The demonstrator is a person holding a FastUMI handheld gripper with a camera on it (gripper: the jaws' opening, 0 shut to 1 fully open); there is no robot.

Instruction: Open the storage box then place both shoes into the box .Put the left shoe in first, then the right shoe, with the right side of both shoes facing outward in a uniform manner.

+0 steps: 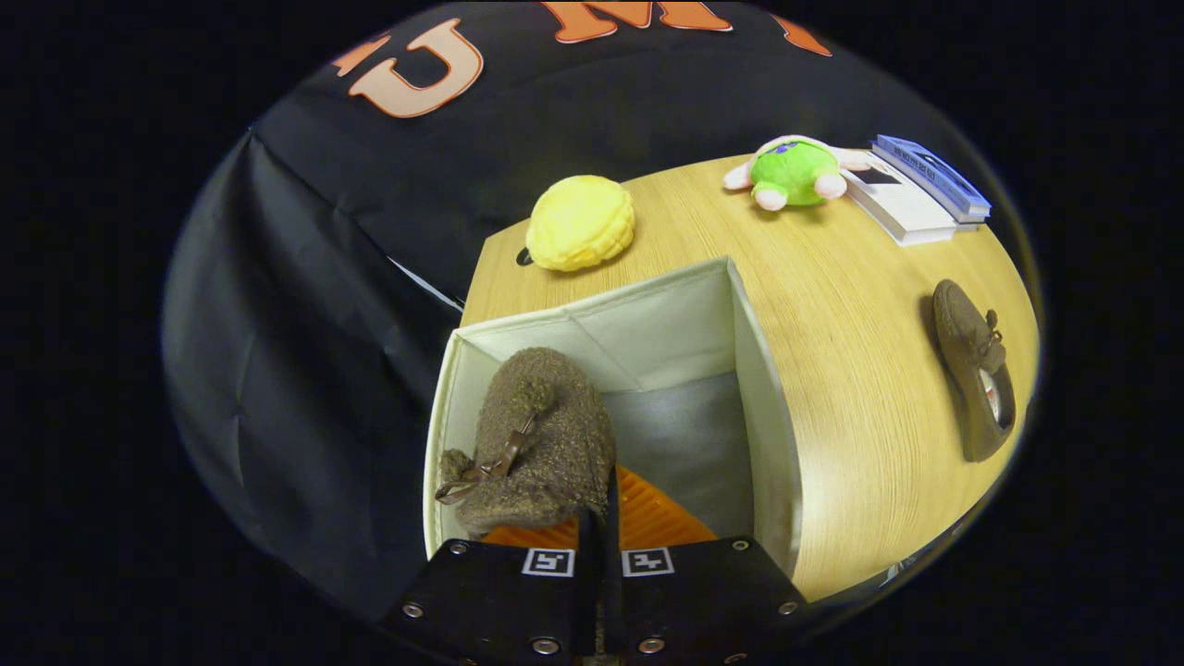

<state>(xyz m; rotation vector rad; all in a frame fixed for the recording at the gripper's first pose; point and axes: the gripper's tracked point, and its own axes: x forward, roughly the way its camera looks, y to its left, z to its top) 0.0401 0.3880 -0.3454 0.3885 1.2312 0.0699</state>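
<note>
Wooden table [860,370] carried the open storage box [768,407] near its edge. Inside, against the far-side wall from the other shoe, the fuzzy shoe [541,435] hung w/ its long axis running straight ahead of the fingers, heel at the gripper [599,518]. Orange fingers [661,523] sat pinched together on the heel rim. The other shoe [971,370] lay well apart on the table, beyond the box wall.
</note>
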